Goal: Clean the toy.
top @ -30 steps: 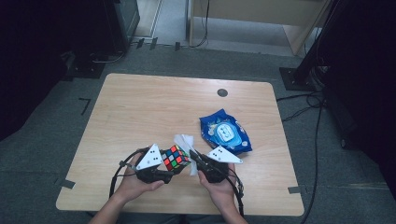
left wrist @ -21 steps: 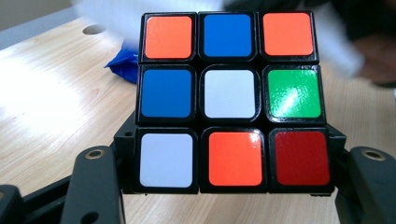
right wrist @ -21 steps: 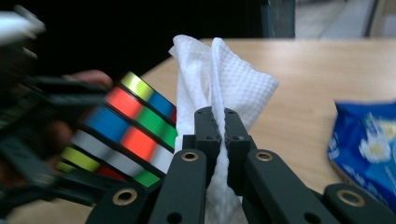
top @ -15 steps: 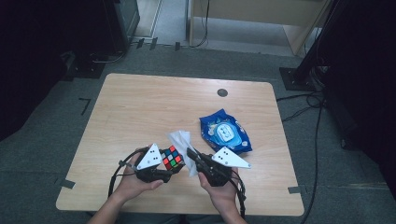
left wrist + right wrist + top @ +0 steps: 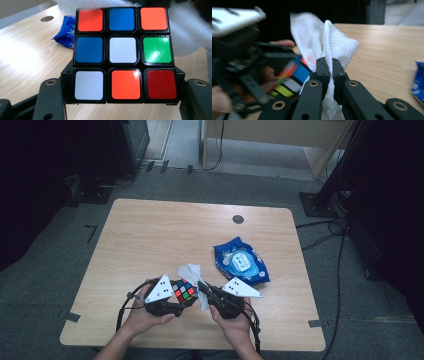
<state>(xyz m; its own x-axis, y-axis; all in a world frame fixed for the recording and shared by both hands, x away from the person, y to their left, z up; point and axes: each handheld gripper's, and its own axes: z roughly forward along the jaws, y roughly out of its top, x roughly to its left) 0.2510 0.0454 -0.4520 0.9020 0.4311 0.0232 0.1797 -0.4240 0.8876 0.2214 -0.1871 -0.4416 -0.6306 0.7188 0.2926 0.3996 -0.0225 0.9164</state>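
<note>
A scrambled puzzle cube [image 5: 184, 290] [image 5: 122, 55] [image 5: 292, 80] with coloured stickers is clamped between the jaws of my left gripper [image 5: 179, 301] [image 5: 122, 100], held above the table's near edge. My right gripper [image 5: 204, 292] [image 5: 331, 67] is shut on a white wet wipe [image 5: 192, 275] [image 5: 324, 42], which stands up from its pinched jaws right beside the cube. In the left gripper view the wipe [image 5: 190, 32] shows blurred behind the cube's top and right side.
A blue pack of wet wipes [image 5: 240, 261] [image 5: 66, 33] [image 5: 419, 82] lies on the wooden table [image 5: 165, 235] just right of my hands. A round cable hole [image 5: 238, 219] sits near the far edge. Dark furniture legs and cables ring the table.
The right gripper with the wipe has shifted slightly left, closer against the cube. The left gripper and cube have stayed put.
</note>
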